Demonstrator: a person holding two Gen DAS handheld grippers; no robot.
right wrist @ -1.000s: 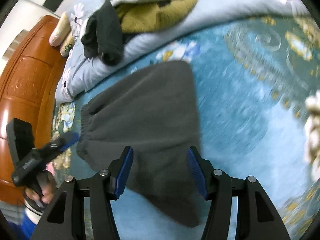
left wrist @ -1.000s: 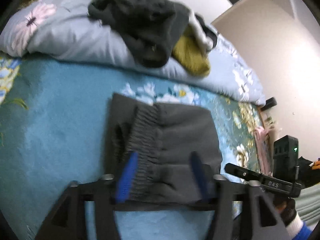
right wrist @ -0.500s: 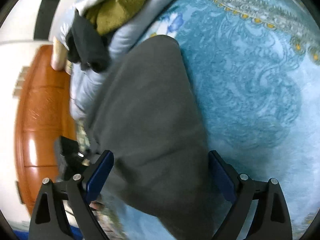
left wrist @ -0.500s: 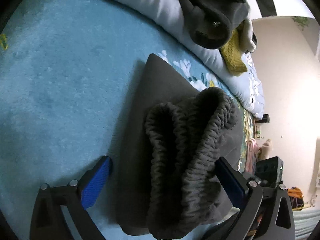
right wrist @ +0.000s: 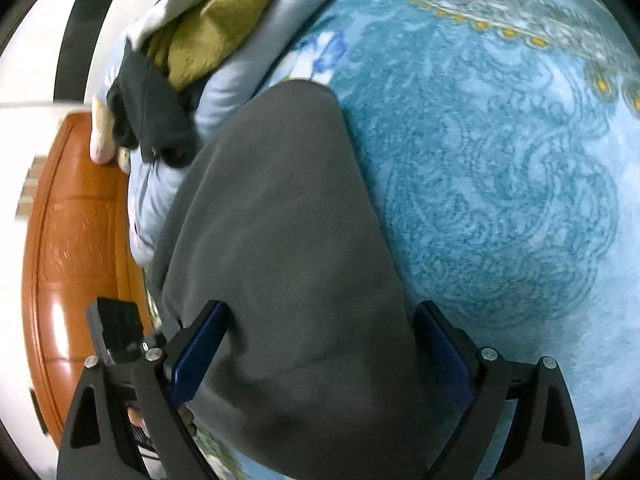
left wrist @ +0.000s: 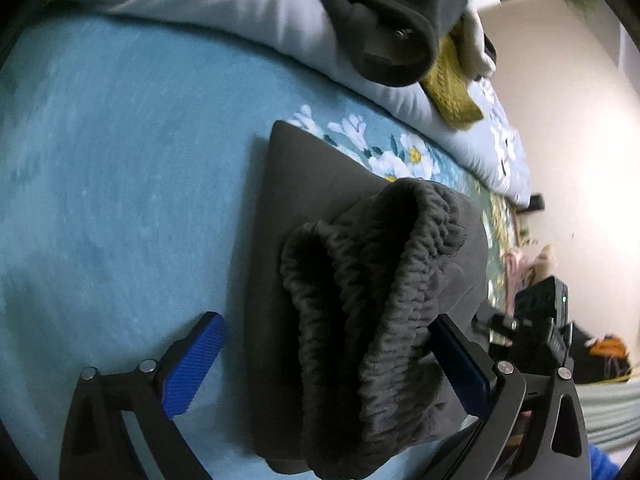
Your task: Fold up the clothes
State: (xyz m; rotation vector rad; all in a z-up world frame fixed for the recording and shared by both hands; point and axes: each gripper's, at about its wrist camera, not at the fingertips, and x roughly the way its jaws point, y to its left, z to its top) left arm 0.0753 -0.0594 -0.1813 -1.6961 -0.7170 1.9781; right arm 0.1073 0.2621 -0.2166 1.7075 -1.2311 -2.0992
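Two grippers, left [left wrist: 324, 364] and right [right wrist: 320, 356], both spread wide, straddle grey pants [left wrist: 360, 280] on the blanket [left wrist: 120, 200]. Soft, limp fleece (thick waistband [left wrist: 384, 312] gives the surest hold).

I can read no writing, label, brand or number in either of my wrist views. The dark device [left wrist: 541, 316] at the right edge of my left view shows only a small green light.
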